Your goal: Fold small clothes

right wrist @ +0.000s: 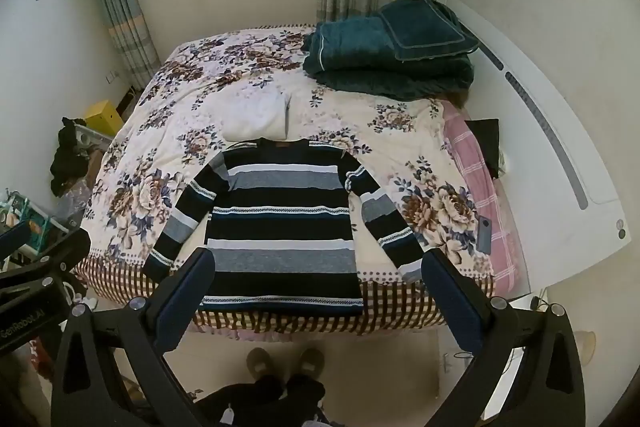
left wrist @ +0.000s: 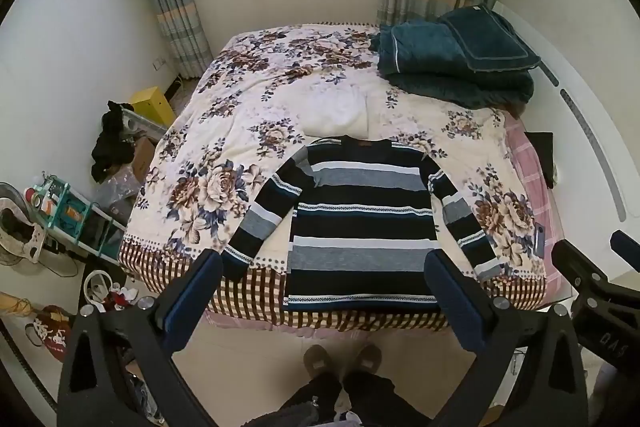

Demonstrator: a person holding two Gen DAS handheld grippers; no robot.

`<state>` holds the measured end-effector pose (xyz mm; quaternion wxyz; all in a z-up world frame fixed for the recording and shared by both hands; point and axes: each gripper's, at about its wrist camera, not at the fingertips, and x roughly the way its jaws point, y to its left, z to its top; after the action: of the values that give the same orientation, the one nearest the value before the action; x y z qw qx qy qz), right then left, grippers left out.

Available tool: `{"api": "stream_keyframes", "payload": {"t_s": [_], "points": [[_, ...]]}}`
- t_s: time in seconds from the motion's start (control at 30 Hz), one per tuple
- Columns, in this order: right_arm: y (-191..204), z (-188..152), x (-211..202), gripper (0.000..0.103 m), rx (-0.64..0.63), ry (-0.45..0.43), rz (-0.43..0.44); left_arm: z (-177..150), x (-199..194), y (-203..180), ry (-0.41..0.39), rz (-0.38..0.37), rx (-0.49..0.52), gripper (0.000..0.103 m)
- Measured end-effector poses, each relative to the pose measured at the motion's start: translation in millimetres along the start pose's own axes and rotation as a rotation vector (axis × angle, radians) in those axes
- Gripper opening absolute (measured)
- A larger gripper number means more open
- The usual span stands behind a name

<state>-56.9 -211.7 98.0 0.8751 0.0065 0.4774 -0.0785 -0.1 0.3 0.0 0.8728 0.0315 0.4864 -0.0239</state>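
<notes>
A striped sweater [left wrist: 362, 223] in dark navy, grey and white lies flat on the floral bed cover [left wrist: 224, 131], collar toward the window, both sleeves spread out and down. Its hem hangs at the bed's front edge. It also shows in the right wrist view [right wrist: 282, 223]. My left gripper [left wrist: 324, 291] is open and empty, held high above the floor in front of the bed, apart from the sweater. My right gripper [right wrist: 316, 287] is open and empty too, at about the same height. The right gripper's body shows in the left wrist view [left wrist: 596, 299].
A folded teal blanket with a pillow [left wrist: 456, 63] sits at the bed's far right. A white folded cloth [left wrist: 340, 115] lies beyond the collar. A phone [right wrist: 484, 233] lies on the pink sheet. Clutter and a shelf [left wrist: 68, 215] stand left. My slippered feet [left wrist: 340, 355] stand below.
</notes>
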Motion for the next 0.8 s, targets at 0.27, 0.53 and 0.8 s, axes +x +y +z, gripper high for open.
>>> {"api": "stream_keyframes", "payload": {"t_s": [0.27,0.53,0.8], "points": [[-1,0,-3,0.103,0.003,-0.008,0.004,1,2,-4,-0.003,0.003,0.003,0.103],[0,0,-5,0.103,0.003,-0.013,-0.001,14,-7,-4,-0.008,-0.008,-0.003,0.103],[-2,2,-11,0.103,0.001,-0.017,0.002,15,-10,1,-0.023,-0.011,-0.013,0.103]]}}
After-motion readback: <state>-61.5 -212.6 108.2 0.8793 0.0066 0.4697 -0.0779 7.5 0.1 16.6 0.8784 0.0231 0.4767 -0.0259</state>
